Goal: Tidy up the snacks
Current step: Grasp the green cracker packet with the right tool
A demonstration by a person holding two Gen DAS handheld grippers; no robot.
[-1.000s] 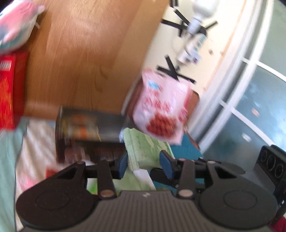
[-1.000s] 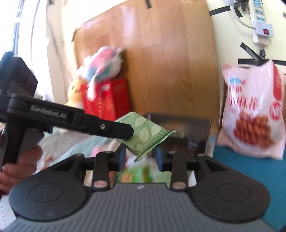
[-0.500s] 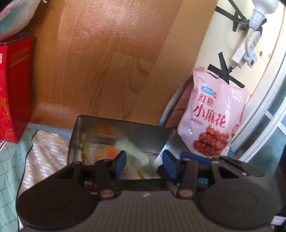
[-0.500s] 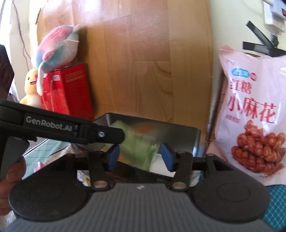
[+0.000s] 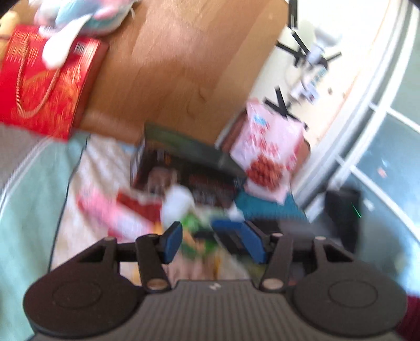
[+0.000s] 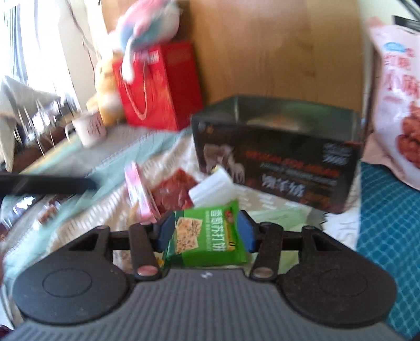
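A dark open tin box (image 6: 278, 154) stands against the wooden board; it also shows in the left wrist view (image 5: 189, 162). My right gripper (image 6: 206, 232) is open, with a green cracker packet (image 6: 207, 236) lying between its fingers on the cloth. A white packet (image 6: 212, 187), a red packet (image 6: 174, 190) and a pink packet (image 6: 139, 188) lie in front of the box. My left gripper (image 5: 215, 241) is open and empty above the green packet (image 5: 194, 230); this view is blurred.
A big pink snack bag (image 6: 396, 105) leans on the wall right of the box. A red gift bag (image 6: 157, 84) with plush toys (image 6: 147, 23) stands at the left, a white mug (image 6: 89, 128) beside it. A teal mat (image 6: 388, 236) lies at the right.
Both grippers have pulled back and down from over the box. The pale green packet was dropped into the box. Loose packets on the cloth are now in view.
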